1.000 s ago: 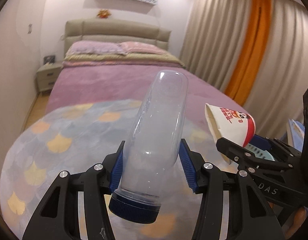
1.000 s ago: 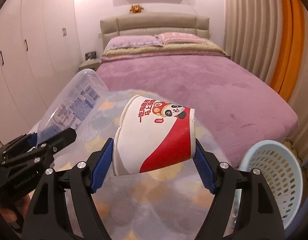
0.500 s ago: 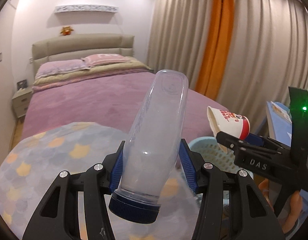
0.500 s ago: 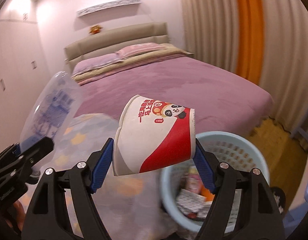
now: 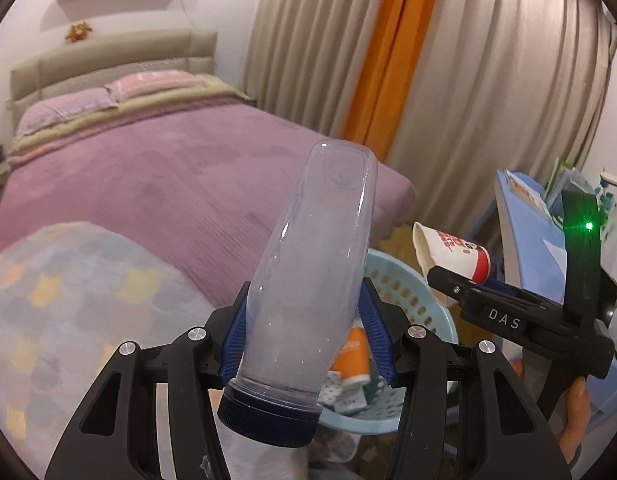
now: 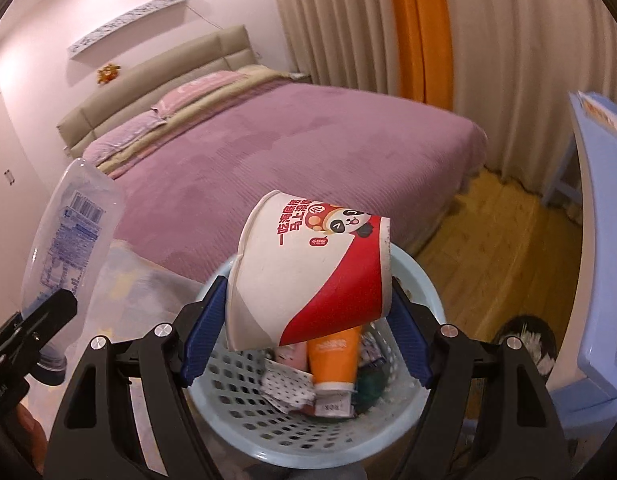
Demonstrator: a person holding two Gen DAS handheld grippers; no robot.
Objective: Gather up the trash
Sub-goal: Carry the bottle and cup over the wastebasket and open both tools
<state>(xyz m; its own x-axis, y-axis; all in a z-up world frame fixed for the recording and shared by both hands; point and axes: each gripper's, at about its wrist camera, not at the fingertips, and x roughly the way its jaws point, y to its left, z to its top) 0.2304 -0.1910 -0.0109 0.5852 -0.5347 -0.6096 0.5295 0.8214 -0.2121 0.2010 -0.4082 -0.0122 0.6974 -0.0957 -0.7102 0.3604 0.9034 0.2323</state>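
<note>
The left gripper (image 5: 308,332) has its blue pads pressed on both sides of a clear plastic bottle (image 5: 312,280), holding it near the neck. The bottle is empty, with a dark blue cap (image 5: 268,416) pointing back toward the camera and its rounded base pointing away and up. From the right wrist view its printed label with a barcode shows on the side (image 6: 72,232).

The right gripper (image 6: 304,332) grips a paper cup (image 6: 308,276) between its 2 blue pads, with the jaws spread fairly wide to span it. The cup lies on its side, white with a red band, red printed characters and a cartoon panda face; its rim on the left side is dented and creased.

Just below the cup stands a pale blue basket (image 6: 424,300) with a perforated wall. The cup hangs directly over its opening, and the bottle is just beside the basket on its left, above the edge. Inside the basket lie an orange tube (image 6: 334,360), a dotted wrapper (image 6: 288,388) and other small packets. Behind the basket is a bed (image 6: 308,152) with a purple cover; to the basket's right is wooden floor (image 6: 500,248) and a blue desk (image 6: 600,240).
</note>
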